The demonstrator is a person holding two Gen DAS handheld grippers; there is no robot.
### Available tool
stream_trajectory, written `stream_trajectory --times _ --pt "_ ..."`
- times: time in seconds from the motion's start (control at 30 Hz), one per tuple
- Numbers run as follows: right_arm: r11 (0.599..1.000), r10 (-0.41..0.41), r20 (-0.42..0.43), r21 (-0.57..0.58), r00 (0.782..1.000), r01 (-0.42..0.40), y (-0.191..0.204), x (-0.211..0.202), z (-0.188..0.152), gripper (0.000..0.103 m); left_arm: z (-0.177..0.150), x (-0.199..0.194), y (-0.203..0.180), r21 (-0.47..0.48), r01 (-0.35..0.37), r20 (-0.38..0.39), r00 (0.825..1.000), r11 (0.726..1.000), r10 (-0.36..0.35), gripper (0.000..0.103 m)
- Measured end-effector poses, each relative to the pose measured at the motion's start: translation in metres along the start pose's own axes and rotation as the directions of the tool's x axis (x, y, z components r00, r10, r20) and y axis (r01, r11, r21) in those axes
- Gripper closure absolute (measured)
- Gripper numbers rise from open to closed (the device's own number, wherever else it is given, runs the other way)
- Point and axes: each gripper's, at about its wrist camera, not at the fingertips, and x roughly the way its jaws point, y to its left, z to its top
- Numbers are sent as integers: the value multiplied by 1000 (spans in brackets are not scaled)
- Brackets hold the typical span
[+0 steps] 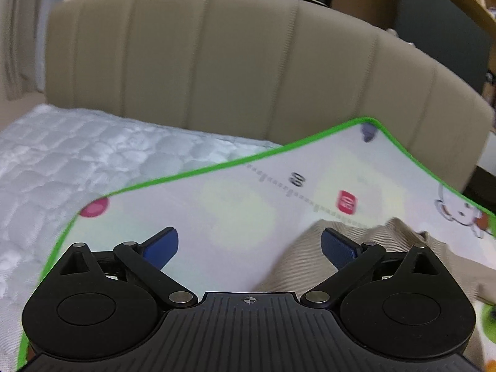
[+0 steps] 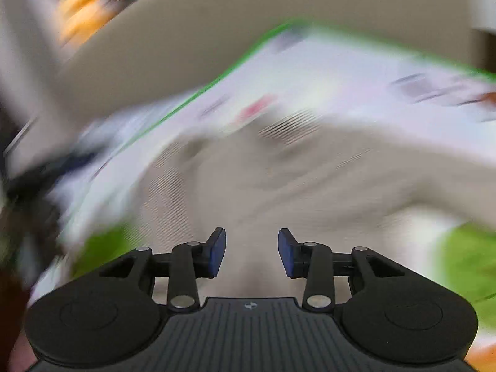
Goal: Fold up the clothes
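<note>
Gaping left tongs (image 1: 249, 245) overhang garment (image 1: 372, 248) edge.

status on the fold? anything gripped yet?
Done: nothing visible. The beige ribbed garment lies rumpled on the green-edged mat, no clean fold showing. In hand: nothing; left gripper and right gripper are both open and empty, the right view motion-blurred. Left: grasping and every fold.

Beige ribbed garment (image 1: 365, 257) lies rumpled on green-edged mat (image 1: 217, 210), w/ nothing gripping it.
</note>
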Motion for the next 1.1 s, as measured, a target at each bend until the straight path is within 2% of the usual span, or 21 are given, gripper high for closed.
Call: stream_trajectory --times 0.17,0.2,0.23,0.33,0.4,0.43,0.5,0.57,0.6,0.67,0.7,0.8,0.9,0.97,1.0,1.03,1.07,1.1 --pt "996 87 -119 -21 989 -90 64 38 -39 60 1 -2 0 9 71 16 997 997 -71 1" --pt "993 113 -139 31 984 -110 69 46 -44 60 1 0 1 -1 84 19 996 996 -84 1" --pt "981 147 -146 145 978 -126 63 54 -46 60 1 1 2 -13 93 20 995 996 -93 1" --pt "930 209 -143 336 967 -151 61 71 -50 62 1 4 9 -37 107 31 994 994 -106 0" --pt "906 235 -135 388 963 -167 66 76 -45 99 2 1 16 -55 116 39 993 992 -114 0" --pt "899 236 -131 406 963 -165 68 76 -37 100 3 -1 19 -61 125 46 991 990 -123 0" --pt "917 211 -42 356 977 -182 74 53 -4 100 5 -7 21 -42 162 65 985 986 -159 0" --pt "942 186 73 270 980 -199 80 22 35 100 6 -16 19 13 239 82 967 971 -240 0" --pt "950 179 122 237 976 -203 82 6 53 100 6 -19 16 45 291 83 952 956 -293 0" --pt "956 177 178 203 968 -212 86 -20 81 100 1 -29 1 146 384 96 912 912 -399 0" --pt "960 182 183 181 966 -215 91 -28 87 100 -4 -34 -10 211 398 113 897 893 -427 0" --pt "968 198 196 114 960 -223 105 -51 105 100 -25 -48 -51 408 349 187 873 844 -451 0" --pt "972 214 203 48 956 -228 119 -70 120 100 -49 -46 -95 554 181 299 867 812 -398 0" --pt "975 218 180 9 959 -223 129 -67 119 100 -57 -30 -118 600 76 356 866 796 -351 0" --pt "976 215 176 -8 961 -217 132 -66 120 100 -61 -21 -129 617 26 383 863 786 -330 2" --pt "979 204 181 -22 962 -203 133 -67 121 100 -60 -13 -136 620 -1 389 869 785 -306 25" --pt "981 193 187 -35 963 -190 134 -68 122 100 -55 -5 -137 603 -1 369 887 797 -278 45" --pt "983 182 193 -49 964 -176 135 -69 124 99 -47 3 -132 567 14 339 908 824 -248 70"
